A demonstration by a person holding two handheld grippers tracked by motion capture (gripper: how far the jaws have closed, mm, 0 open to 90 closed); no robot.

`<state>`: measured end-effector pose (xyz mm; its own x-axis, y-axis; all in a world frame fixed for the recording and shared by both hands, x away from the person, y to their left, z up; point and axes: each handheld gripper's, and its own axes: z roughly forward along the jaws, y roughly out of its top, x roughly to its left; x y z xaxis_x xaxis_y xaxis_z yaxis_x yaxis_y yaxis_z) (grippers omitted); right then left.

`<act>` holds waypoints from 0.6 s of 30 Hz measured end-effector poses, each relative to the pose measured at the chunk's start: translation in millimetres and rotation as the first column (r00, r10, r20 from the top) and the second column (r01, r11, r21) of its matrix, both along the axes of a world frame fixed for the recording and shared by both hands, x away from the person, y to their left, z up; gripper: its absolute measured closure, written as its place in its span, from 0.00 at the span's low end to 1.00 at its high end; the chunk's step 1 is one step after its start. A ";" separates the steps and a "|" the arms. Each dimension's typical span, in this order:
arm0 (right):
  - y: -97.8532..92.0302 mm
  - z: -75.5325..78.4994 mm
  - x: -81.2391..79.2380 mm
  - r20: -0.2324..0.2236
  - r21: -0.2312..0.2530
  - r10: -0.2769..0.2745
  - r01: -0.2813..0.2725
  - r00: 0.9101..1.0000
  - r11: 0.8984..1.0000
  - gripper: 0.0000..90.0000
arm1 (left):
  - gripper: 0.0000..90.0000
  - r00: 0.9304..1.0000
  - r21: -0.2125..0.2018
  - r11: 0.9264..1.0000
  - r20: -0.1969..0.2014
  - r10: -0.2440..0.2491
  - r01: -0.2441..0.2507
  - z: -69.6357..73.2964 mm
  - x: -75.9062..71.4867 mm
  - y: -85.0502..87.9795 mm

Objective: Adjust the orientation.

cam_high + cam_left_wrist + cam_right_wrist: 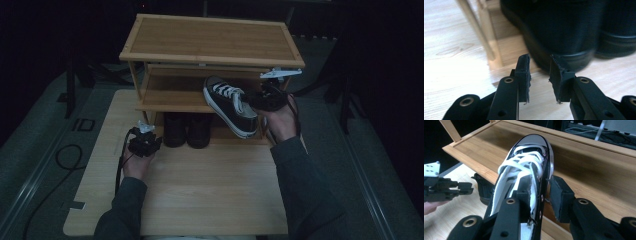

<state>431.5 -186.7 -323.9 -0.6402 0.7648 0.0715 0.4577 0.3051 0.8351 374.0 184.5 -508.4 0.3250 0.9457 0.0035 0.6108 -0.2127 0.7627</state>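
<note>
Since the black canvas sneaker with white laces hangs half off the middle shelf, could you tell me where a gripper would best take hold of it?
Grip the black canvas sneaker at the side wall of its collar, by the eyelets, coming from the heel end. Its toe points into the bamboo shoe rack and its heel overhangs the shelf edge, so the thin upright wall there suits two jaws. The right gripper already straddles that wall, one jaw inside the shoe and one outside, with a gap at the outer pad.

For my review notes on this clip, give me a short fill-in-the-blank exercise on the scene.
1. The right gripper has a black sneaker with ____ laces between its jaws.
2. The sneaker's toe lies on the rack's ____ shelf.
3. The left gripper's jaws have ____ between them.
4. The black shoes stand on the ____ shelf.

Missing words: white; middle; nothing; bottom
</note>
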 end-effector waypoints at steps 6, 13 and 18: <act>-4.1 -1.4 -3.7 0.003 0.001 0.003 -0.003 1.000 1.000 0.76 | 0.77 0.998 0.015 0.998 0.010 -0.064 0.064 9.1 -10.1 -18.0; -8.2 1.4 -9.2 0.017 0.019 0.004 -0.004 1.000 1.000 0.76 | 0.77 0.995 0.016 0.995 0.010 -0.102 0.101 12.9 -16.9 -32.1; -10.8 7.7 -11.8 0.033 0.030 0.001 -0.002 0.999 1.000 0.75 | 0.77 0.989 0.002 0.989 0.012 -0.149 0.149 17.4 -22.0 -45.4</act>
